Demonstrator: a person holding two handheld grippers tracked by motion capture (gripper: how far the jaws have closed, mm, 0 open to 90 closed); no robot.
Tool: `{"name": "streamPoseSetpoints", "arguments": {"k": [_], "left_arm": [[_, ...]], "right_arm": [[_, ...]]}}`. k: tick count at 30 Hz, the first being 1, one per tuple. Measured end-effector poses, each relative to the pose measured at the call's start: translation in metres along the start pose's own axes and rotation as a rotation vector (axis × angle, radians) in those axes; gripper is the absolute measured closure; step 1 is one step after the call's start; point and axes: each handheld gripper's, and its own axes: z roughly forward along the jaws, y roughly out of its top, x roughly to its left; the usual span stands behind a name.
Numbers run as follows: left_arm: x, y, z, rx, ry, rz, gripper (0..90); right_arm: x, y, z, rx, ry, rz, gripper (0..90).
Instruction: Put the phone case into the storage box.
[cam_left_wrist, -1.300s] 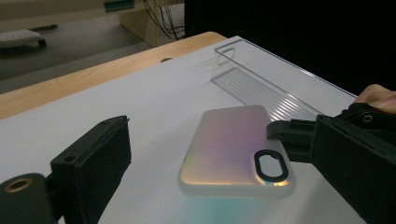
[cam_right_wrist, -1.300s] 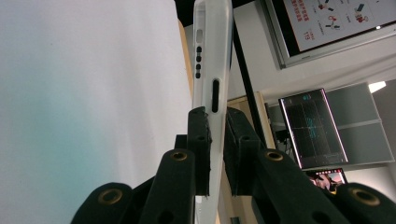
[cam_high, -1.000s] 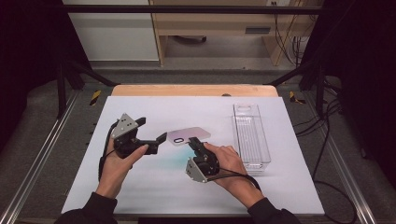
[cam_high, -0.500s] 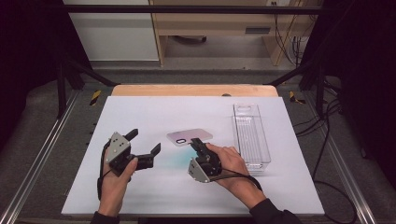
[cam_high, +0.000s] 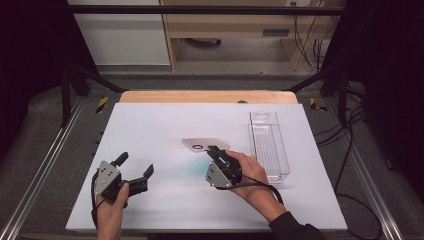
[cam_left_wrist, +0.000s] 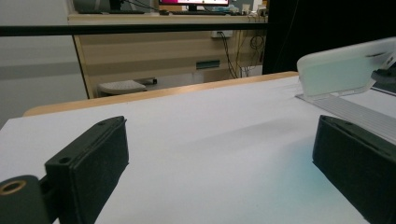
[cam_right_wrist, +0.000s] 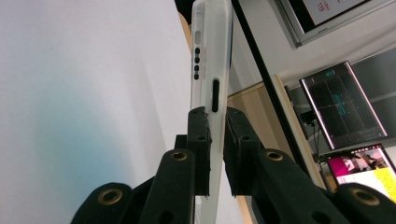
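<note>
The right gripper is clamping a phone case near the middle of the table, and its two jaws are pressing on the near edge of the case from both sides, so the case is sticking out past the jaw tips toward 11 o'clock in the high view. In the right gripper view the phone case is standing edge-on between the pads and is rising toward 12 o'clock. The case is looking milky and half transparent, with a dark round camera opening on its flat side and small dark slots along its thin edge. The left gripper is staying well apart from it, at about 8 o'clock from the case, with its jaws standing wide apart and nothing between them. The table is white with a wooden edge at the far side. A clear plastic bin is lying at 3 o'clock of the case. Behind the table, a wooden desk and cables are showing.
</note>
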Motion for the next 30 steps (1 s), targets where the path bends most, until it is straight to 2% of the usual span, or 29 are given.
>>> {"name": "streamPoseSetpoints", "arguments": {"k": [7,11,14,18,24,27,30], "left_arm": [[0.005,-0.007,-0.003,0.004,-0.006,-0.005,3.0],[0.004,-0.008,-0.004,-0.001,-0.005,-0.013,3.0],[0.003,-0.008,-0.006,-0.003,-0.001,-0.001,2.8],[0.005,-0.008,-0.006,-0.007,0.003,-0.007,2.8],[0.006,-0.009,-0.004,-0.003,-0.001,-0.009,2.8],[0.006,-0.009,-0.004,-0.004,0.0,-0.015,2.8],[0.008,-0.009,-0.005,-0.003,0.001,-0.017,2.8]], "right_arm": [[-0.008,-0.002,0.004,0.007,0.002,0.08,81.8],[-0.011,-0.002,0.005,-0.002,0.016,0.11,81.8],[-0.016,-0.003,0.006,-0.023,0.048,0.178,81.8],[-0.024,-0.007,0.005,-0.029,0.06,0.243,81.8],[-0.034,-0.008,0.003,-0.031,0.047,0.275,81.8],[-0.04,-0.008,0.003,-0.041,0.046,0.318,81.8],[-0.046,-0.007,0.003,-0.046,0.046,0.341,81.8]]}}
